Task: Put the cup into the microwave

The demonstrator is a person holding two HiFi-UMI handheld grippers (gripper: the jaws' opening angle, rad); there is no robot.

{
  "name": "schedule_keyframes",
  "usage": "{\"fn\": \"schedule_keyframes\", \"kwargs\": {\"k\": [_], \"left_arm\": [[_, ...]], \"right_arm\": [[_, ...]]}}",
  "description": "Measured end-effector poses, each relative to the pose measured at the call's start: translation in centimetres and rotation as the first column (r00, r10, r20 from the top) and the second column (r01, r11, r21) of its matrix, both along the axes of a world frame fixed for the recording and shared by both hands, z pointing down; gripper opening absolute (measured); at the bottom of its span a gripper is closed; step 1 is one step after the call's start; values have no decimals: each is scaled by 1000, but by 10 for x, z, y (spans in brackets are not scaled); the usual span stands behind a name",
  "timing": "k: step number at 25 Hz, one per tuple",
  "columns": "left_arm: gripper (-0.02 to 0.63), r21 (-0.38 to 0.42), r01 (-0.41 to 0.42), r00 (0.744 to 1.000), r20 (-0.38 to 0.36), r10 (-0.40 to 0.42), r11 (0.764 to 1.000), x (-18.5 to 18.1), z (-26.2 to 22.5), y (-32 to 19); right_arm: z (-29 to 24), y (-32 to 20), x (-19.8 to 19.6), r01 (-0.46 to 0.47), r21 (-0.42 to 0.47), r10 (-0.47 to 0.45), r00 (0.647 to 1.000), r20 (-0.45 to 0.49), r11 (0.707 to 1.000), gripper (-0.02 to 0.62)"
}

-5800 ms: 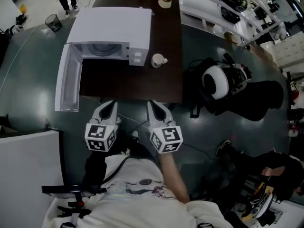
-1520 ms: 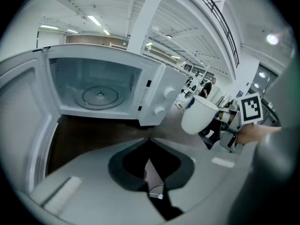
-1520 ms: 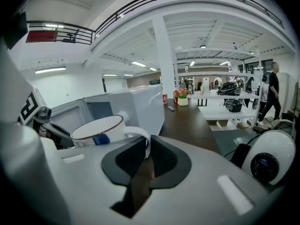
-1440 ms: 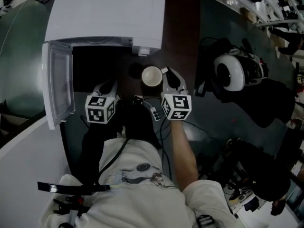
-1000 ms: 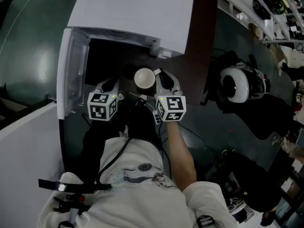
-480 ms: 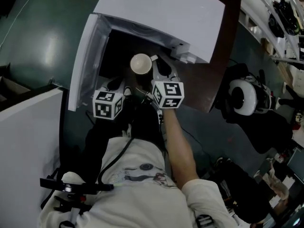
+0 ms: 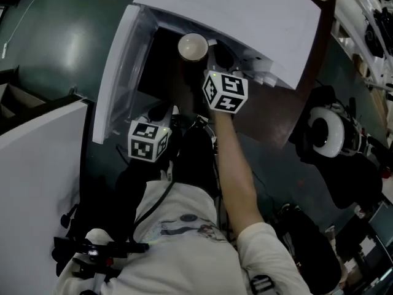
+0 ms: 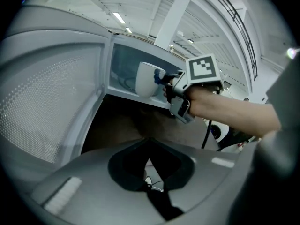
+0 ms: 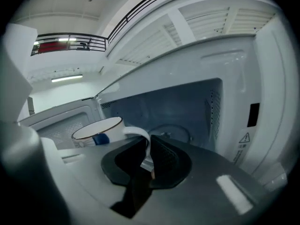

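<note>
A white cup (image 7: 193, 47) with a dark rim hangs upright at the mouth of the open white microwave (image 7: 245, 11). My right gripper (image 7: 214, 53) is shut on its handle. In the right gripper view the cup (image 9: 96, 132) stands left of the jaws, its handle (image 9: 139, 136) pinched between them, with the cavity and its round turntable (image 9: 171, 131) right behind. My left gripper (image 7: 162, 111) hangs lower, in front of the open door (image 7: 116, 78), jaws together and empty. From the left gripper view I see the cup (image 8: 149, 78) at the cavity's front edge.
The microwave stands on a dark brown table (image 7: 279, 125). Its door swings out to the left. A white and black headset (image 7: 328, 131) lies at the right beyond the table. A grey partition (image 7: 37, 183) stands at the left. Cables hang near my body.
The right gripper has carried the cup forward from in front of the microwave to its opening. The left gripper has shifted a little and stays low by the door.
</note>
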State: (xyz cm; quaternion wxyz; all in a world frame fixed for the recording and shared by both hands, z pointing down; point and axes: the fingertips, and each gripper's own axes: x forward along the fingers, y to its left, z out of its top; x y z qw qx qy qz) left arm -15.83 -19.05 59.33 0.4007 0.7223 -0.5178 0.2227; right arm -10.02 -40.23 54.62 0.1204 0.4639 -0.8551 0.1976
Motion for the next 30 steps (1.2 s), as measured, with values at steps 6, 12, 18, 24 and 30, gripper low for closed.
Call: {"fn": "schedule_keyframes", "kwargs": {"k": [6,12,18,24,30], "left_arm": [[-1,-20,4,1000,-7,-5,1000,-3,11,0],[0,-11,-5,1000,-1,5,1000,-5,11,-12],[0,-37,0,1000,7,0,999,-10,18,-8],[0,-65,3,1000,11,-3,998,-12,26,2],[0,-68,4,1000,8,-4,998,-13,29,6]], "right_arm": [[8,-32,-5,-40,13,40,999,2,999,34],[15,-53,-2,-94,22,93,995,22,995,34],[24,-83,6,-198,30,197,980,39,980,35],[30,-101,19,-305,34,304,952,49,952,37],[35,-100,24,-329,53,328,944,38,943,35]]}}
